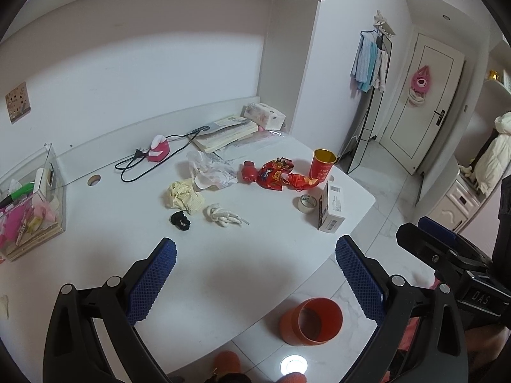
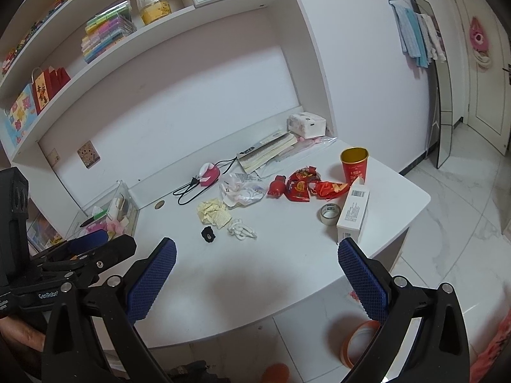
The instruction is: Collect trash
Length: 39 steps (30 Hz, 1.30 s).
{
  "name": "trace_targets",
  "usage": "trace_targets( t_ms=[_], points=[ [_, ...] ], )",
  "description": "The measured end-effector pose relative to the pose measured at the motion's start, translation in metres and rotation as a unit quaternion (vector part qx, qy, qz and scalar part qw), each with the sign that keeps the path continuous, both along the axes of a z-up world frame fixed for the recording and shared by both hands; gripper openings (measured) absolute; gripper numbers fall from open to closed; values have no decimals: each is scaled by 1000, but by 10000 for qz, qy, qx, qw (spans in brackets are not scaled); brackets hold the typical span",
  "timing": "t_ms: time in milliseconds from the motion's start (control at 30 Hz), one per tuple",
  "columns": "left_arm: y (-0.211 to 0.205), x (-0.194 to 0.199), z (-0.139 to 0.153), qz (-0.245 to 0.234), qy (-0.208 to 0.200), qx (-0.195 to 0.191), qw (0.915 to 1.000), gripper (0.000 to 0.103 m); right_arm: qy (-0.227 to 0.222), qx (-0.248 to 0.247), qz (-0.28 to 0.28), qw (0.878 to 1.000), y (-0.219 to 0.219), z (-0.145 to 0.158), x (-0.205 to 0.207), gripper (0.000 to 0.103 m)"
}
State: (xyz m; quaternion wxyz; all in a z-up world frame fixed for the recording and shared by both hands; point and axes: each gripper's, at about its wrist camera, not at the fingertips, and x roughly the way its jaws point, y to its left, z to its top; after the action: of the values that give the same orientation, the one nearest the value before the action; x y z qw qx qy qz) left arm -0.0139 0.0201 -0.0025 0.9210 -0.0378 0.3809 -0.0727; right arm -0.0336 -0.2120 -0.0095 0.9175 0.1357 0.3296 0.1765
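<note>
Both hand-held grippers, left (image 1: 255, 282) and right (image 2: 257, 282), hover wide open and empty; wrappers (image 1: 278, 177), crumpled paper (image 1: 184, 196) remain on the desk (image 1: 223, 255), orange bin (image 1: 311, 320) looks empty.

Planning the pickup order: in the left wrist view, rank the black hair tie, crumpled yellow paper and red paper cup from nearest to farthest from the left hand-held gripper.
1. Black hair tie, centre-left, closest to the left hand-held gripper.
2. Crumpled yellow paper, just behind it.
3. Red paper cup, far right, near the desk edge.
</note>
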Motion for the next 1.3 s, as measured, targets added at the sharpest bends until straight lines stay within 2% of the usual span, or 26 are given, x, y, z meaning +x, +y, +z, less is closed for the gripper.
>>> trace_targets(
  t_ms=[1300],
  points=[
    [0, -2, -9, 34, 66, 127, 9999, 98, 52, 35, 37, 10000, -2, 2, 5, 99]
  ],
)
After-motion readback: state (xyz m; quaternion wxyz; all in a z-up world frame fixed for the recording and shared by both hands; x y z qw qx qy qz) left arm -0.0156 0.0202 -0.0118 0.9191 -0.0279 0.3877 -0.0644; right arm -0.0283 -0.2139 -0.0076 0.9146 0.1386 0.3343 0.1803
